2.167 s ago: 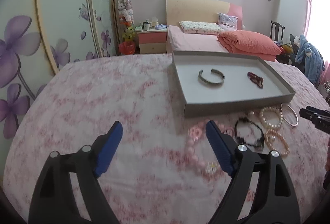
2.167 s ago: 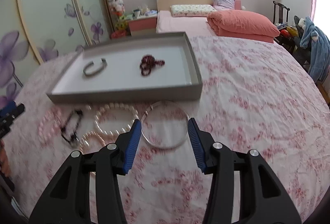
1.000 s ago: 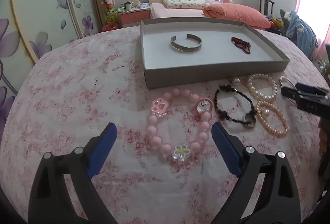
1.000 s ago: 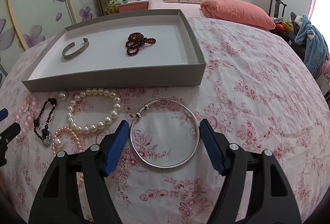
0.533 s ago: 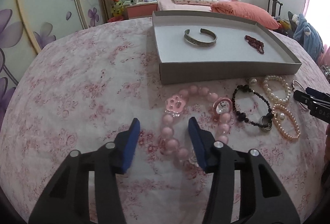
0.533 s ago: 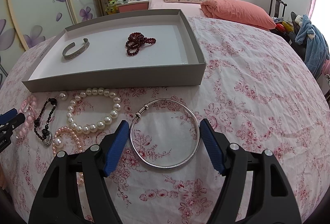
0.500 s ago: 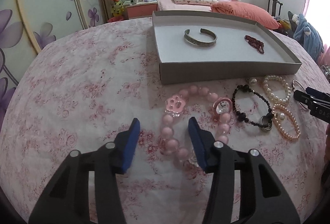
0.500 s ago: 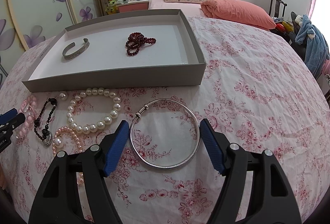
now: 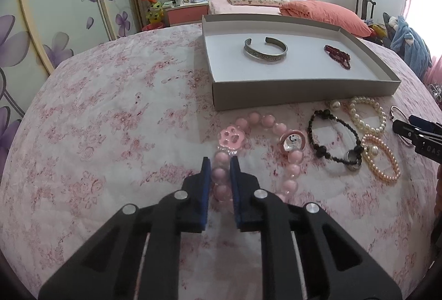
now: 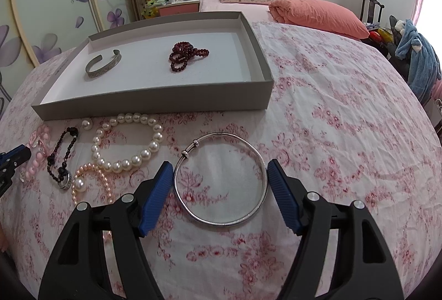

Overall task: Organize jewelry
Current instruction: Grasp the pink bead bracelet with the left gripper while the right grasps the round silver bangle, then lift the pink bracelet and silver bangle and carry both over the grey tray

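Observation:
My left gripper (image 9: 220,161) is shut on the pink bead bracelet (image 9: 265,121), pinching its left side on the floral cloth. A black bracelet (image 9: 333,139), a white pearl bracelet (image 9: 367,114) and a pink pearl bracelet (image 9: 382,159) lie to its right. The grey tray (image 9: 301,90) behind holds a silver cuff (image 9: 265,52) and dark red beads (image 9: 337,56). My right gripper (image 10: 219,170) is open, its blue pads on either side of a thin silver bangle (image 10: 221,178) lying flat. The tray (image 10: 154,101) shows beyond it.
A bed with an orange quilt (image 10: 317,12) stands behind the table. A wardrobe with purple flowers (image 9: 55,23) is at the left, a chair with blue clothes (image 10: 417,56) at the right. The floral cloth (image 10: 345,117) is bare right of the tray.
My left gripper has closed from wide open onto the pink bead bracelet's left side. My right gripper has stayed open around the silver bangle.

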Demonstrator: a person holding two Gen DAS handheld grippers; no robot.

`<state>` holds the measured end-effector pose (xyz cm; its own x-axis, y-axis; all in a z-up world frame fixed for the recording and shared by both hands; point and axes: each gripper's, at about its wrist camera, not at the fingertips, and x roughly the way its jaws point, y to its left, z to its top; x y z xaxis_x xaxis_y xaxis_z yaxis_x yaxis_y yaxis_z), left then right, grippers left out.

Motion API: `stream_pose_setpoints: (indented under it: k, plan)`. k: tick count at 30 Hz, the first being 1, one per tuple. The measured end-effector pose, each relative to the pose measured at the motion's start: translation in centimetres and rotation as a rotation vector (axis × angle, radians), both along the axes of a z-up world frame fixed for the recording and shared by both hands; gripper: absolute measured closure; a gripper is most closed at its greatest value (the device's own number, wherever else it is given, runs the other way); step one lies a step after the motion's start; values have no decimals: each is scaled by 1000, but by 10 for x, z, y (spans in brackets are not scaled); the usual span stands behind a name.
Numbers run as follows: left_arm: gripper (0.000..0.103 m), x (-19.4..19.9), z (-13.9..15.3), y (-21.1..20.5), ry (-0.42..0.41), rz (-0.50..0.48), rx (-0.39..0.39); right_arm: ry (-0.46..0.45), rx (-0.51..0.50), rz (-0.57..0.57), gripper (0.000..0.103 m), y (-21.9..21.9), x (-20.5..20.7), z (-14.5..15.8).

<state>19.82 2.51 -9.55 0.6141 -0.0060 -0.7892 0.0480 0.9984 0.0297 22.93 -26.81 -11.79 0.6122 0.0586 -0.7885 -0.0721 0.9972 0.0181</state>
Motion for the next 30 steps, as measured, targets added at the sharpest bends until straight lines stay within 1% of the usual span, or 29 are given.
stream_pose_setpoints:
  k: [6, 11, 21, 30]
  plan:
    - [89, -9, 3, 4, -2, 6, -16, 6, 25, -5, 33, -3, -11, 0]
    - [89, -16, 13, 8, -37, 7, -50, -2, 56, -9, 33, -6, -19, 4]
    - [89, -33, 39, 11, -139, -12, -148, -67, 99, 13, 33, -2, -32, 17]
    - [89, -38, 54, 3, -183, -39, -178, -125, 120, 40, 33, 5, -41, 28]
